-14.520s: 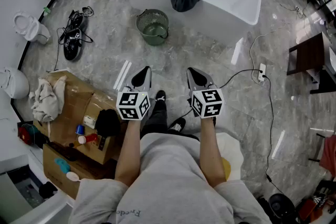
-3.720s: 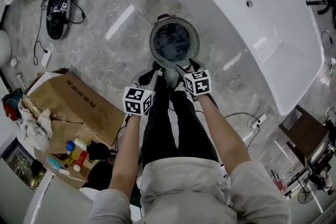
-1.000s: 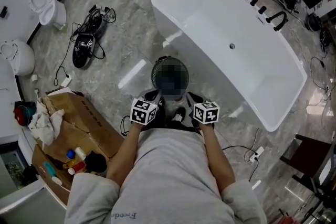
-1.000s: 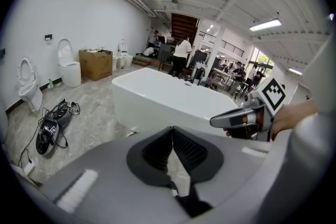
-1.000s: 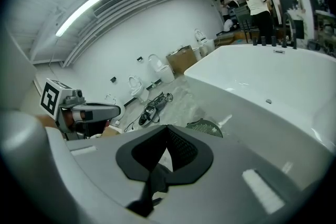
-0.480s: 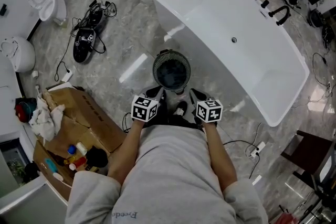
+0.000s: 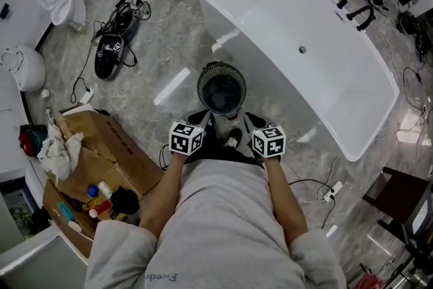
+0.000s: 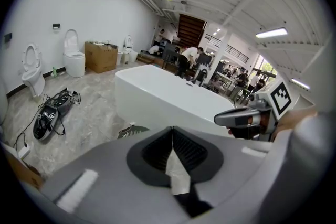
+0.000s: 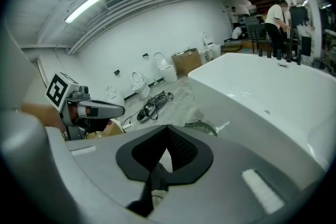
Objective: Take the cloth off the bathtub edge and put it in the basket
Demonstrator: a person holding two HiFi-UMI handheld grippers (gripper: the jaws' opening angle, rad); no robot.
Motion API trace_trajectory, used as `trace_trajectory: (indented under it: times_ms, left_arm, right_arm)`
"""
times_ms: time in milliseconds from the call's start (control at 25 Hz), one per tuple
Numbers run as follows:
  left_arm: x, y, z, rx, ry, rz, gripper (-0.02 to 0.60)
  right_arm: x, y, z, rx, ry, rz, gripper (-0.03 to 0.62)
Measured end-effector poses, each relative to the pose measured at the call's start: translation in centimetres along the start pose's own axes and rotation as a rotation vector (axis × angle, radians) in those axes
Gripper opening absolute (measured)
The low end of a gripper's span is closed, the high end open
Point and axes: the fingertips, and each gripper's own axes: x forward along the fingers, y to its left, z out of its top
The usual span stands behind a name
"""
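Both claws are held close in front of the body, side by side and apart. The left claw (image 7: 198, 120) is clenched on nothing: in the left gripper view its jaws are seen pressed together, with no object between them. The right claw (image 7: 252, 122) is likewise clenched and empty. Between them the person's dark shoes (image 7: 232, 139) are seen. Just ahead of the shoes, the round grey-green slatted basket (image 7: 200, 86) stands on the grey marble floor (image 7: 169, 37). The dark crumpled cloth (image 7: 221, 95) is seen lying inside the basket, within its rim. Beyond the basket, near it but apparently not touching, the white freestanding bathtub (image 7: 318, 88) is seen with its edge bare.

The task is judged to be complete, so little is left to go wrong. Because the basket stands just in front of the feet, it could be knocked over and the cloth spilled if a careless step forward were taken.

In the earliest frame the cloth was draped over the bathtub edge and no dark cloth showed in the basket. A few seconds ago the right claw was reaching over the basket. Since then both claws have been drawn back, and over the last second almost nothing has shifted.
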Motion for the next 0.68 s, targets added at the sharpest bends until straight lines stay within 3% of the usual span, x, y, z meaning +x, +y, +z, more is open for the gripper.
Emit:
trace_trajectory:
  times_ms: [680]
  left_arm:
    - [-0.3, 0.7, 0.2, -0.037, -0.022, 0.011, 0.06]
  right_arm:
    - [0.5, 1.3, 0.7, -0.029, -0.012, 0.035, 0.0]
